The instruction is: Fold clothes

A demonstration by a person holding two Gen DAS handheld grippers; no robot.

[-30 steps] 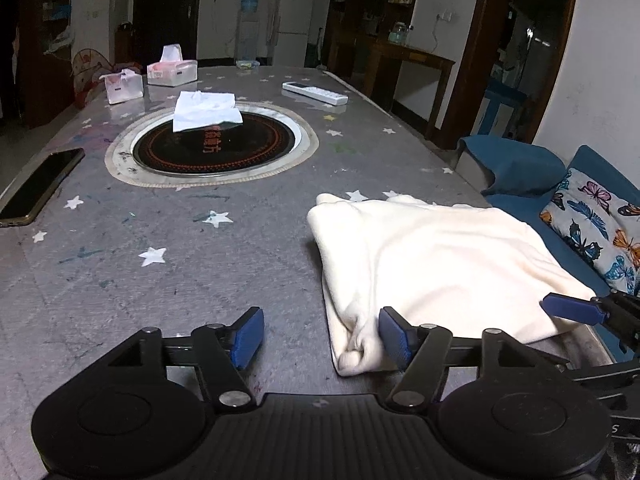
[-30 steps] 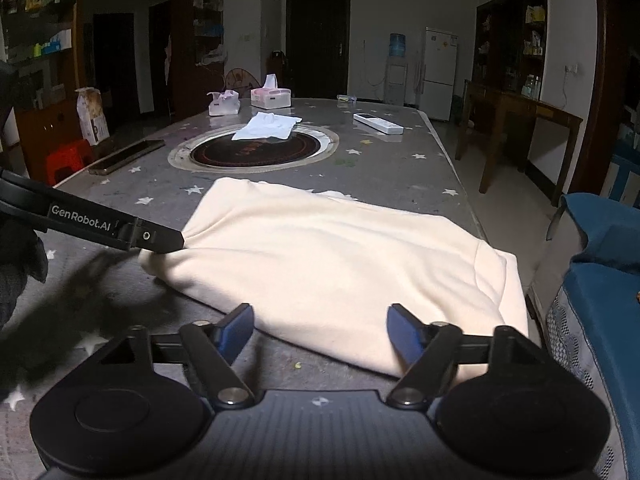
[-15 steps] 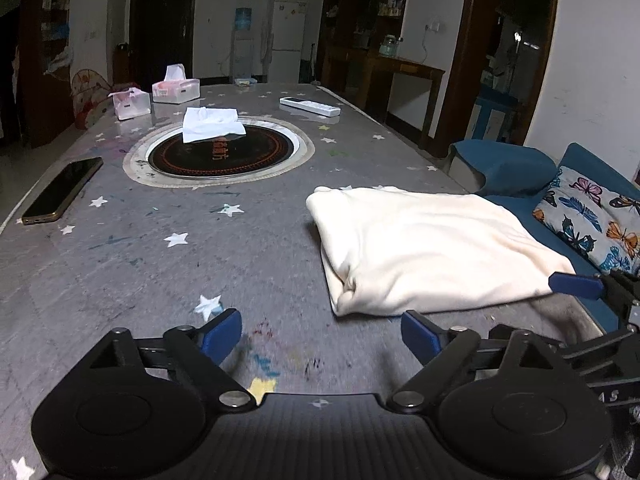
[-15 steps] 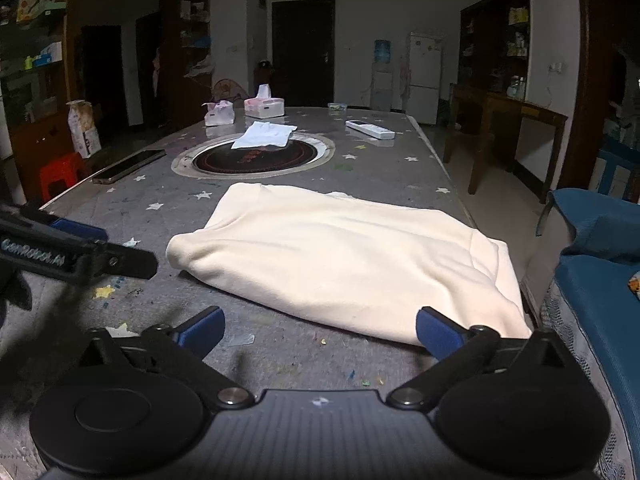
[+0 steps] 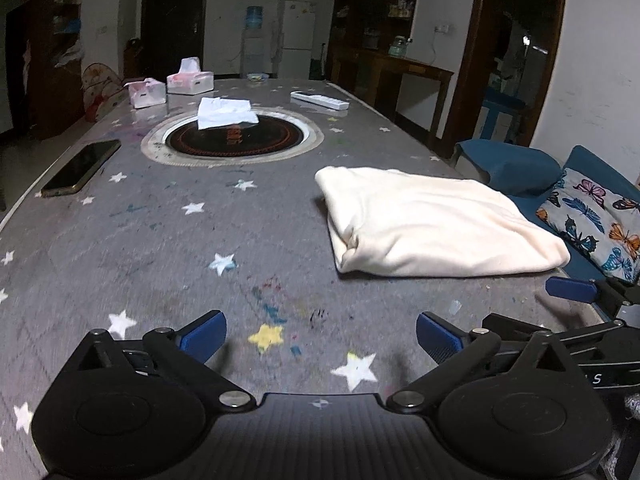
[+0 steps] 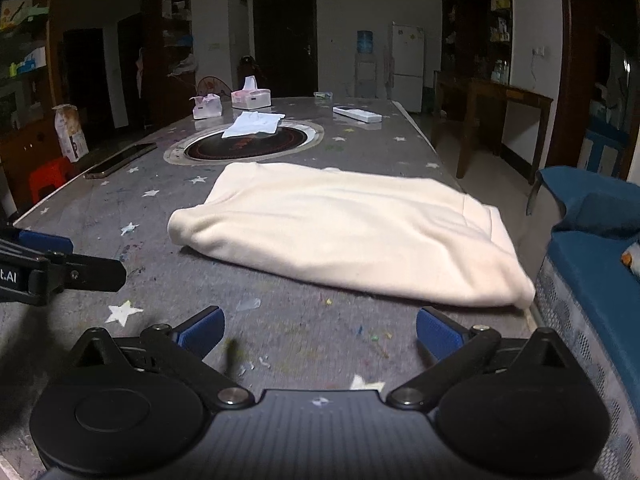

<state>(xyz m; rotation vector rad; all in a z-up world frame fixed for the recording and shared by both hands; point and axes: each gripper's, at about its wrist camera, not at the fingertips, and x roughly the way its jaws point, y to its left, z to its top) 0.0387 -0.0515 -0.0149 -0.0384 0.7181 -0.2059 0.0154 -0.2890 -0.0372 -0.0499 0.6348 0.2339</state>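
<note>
A cream garment (image 5: 432, 224) lies folded into a flat rectangle on the grey star-patterned table (image 5: 168, 240), near its right edge. It also shows in the right wrist view (image 6: 352, 232). My left gripper (image 5: 320, 334) is open and empty, hovering over bare table short of the garment's left end. My right gripper (image 6: 318, 334) is open and empty, short of the garment's near edge. Its blue fingertip (image 5: 572, 288) shows at the right of the left wrist view. The left gripper's arm (image 6: 60, 274) shows at the left of the right wrist view.
A round black hotplate (image 5: 232, 138) with a white cloth (image 5: 226, 112) on it sits mid-table. A phone (image 5: 82, 166) lies at the left edge. Two tissue boxes (image 5: 188, 80) and a remote (image 5: 320, 100) lie at the far end. A blue sofa (image 6: 596, 248) stands right of the table.
Both grippers have let go of the garment, opened wider and drawn back toward the near table edge. The garment lies still where it was left.
</note>
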